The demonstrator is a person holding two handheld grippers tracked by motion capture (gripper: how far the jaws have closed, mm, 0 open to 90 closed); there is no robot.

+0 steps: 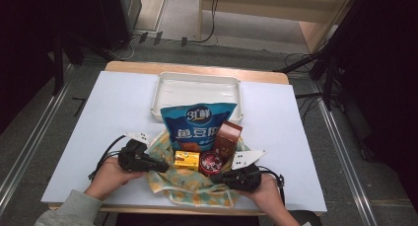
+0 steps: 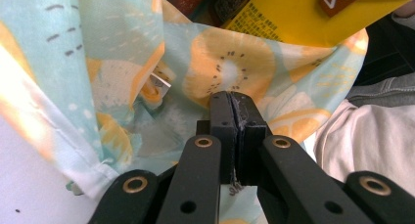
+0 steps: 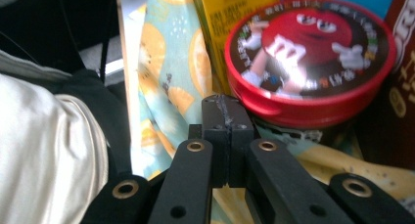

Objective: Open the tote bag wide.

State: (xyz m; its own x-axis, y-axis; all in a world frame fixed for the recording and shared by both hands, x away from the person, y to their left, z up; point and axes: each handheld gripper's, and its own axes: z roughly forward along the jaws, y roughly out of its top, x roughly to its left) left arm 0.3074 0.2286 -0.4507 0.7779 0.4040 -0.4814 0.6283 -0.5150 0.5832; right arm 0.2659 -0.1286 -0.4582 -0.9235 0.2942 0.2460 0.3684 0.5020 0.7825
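A fruit-print cloth (image 1: 190, 186) lies at the table's near edge. On it are a blue snack bag (image 1: 197, 122), a brown carton (image 1: 227, 139), a yellow box (image 1: 187, 160) and a round red candy tin (image 1: 211, 163). My left gripper (image 1: 165, 166) lies at the cloth's left side and points right. Its jaws are pressed together over the fabric (image 2: 230, 62), with the yellow box (image 2: 303, 13) just beyond. My right gripper (image 1: 218, 178) lies at the cloth's right side, shut, its tips just short of the red tin (image 3: 313, 53). I cannot tell whether either gripper pinches fabric.
An empty white tray (image 1: 197, 80) stands behind the snack bag at the far middle. The pale table top (image 1: 113, 112) runs wide on both sides of the cloth. The person's hands hold both grippers near the front edge.
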